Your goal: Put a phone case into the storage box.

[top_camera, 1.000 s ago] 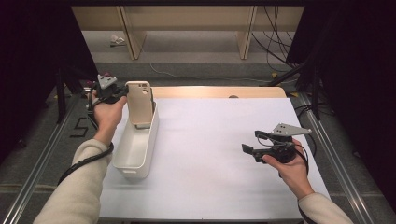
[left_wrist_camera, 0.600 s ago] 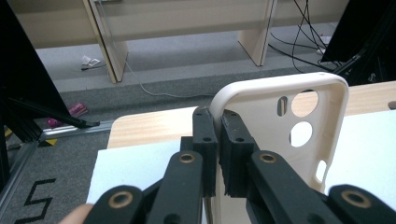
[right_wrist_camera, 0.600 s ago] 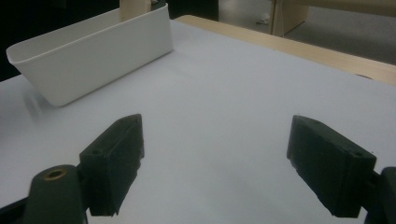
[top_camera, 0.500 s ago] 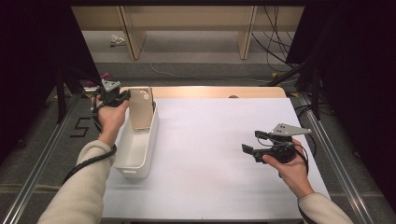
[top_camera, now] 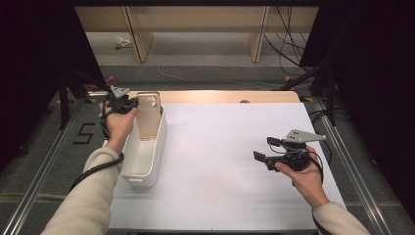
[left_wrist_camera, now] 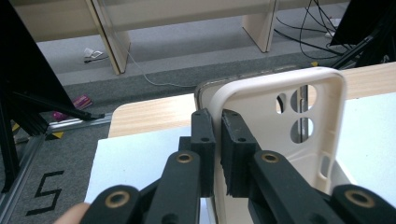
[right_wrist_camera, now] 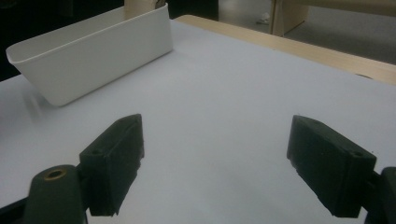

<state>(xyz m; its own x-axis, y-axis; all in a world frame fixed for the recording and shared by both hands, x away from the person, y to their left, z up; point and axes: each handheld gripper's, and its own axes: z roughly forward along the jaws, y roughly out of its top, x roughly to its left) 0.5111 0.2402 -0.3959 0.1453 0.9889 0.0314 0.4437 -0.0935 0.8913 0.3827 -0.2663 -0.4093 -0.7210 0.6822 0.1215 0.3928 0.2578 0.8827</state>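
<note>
The left gripper [left_wrist_camera: 217,140] is clamped on the edge of a beige plastic phone case [left_wrist_camera: 275,135], holding it upright over the far end of the long white plastic bin [top_camera: 144,152]. The right gripper [right_wrist_camera: 215,168] hangs slack-jawed above the white table [top_camera: 230,147], well apart.

Between the black fingers [left_wrist_camera: 233,154] of the left gripper [left_wrist_camera: 217,140] is a cream phone case [left_wrist_camera: 275,121]. Beside it sits a plain white bin [top_camera: 147,156]. The desk [top_camera: 235,161] is white with a light wood edge. The right gripper [right_wrist_camera: 215,163] is black too.
</note>
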